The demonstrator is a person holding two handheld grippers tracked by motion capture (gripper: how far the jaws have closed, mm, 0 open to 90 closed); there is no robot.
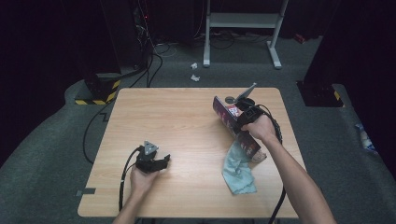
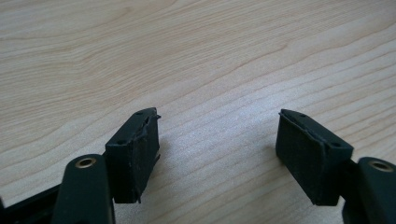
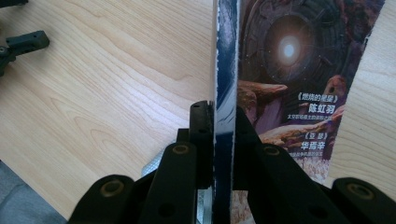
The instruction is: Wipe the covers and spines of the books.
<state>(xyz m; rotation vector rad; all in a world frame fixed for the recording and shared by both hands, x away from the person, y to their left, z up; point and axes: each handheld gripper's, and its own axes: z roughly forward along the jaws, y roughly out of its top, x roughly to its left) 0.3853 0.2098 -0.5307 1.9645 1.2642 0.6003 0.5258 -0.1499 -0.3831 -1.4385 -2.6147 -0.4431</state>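
The right claw (image 3: pixel 223 126) clamps a magazine (image 3: pixel 280 70) on edge at the bench's (image 1: pixel 187 126) three o'clock; the left claw (image 2: pixel 217 140) gapes wide, holding nothing, at seven o'clock.

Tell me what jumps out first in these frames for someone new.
First the magazine with a glowing sci-fi cover, tilted up on its edge at the table's right side and clamped between the jaws of the right gripper. Below it a pale blue cloth lies crumpled on the wooden table. At the near left, the left gripper rests low over bare wood, jaws wide apart and empty.
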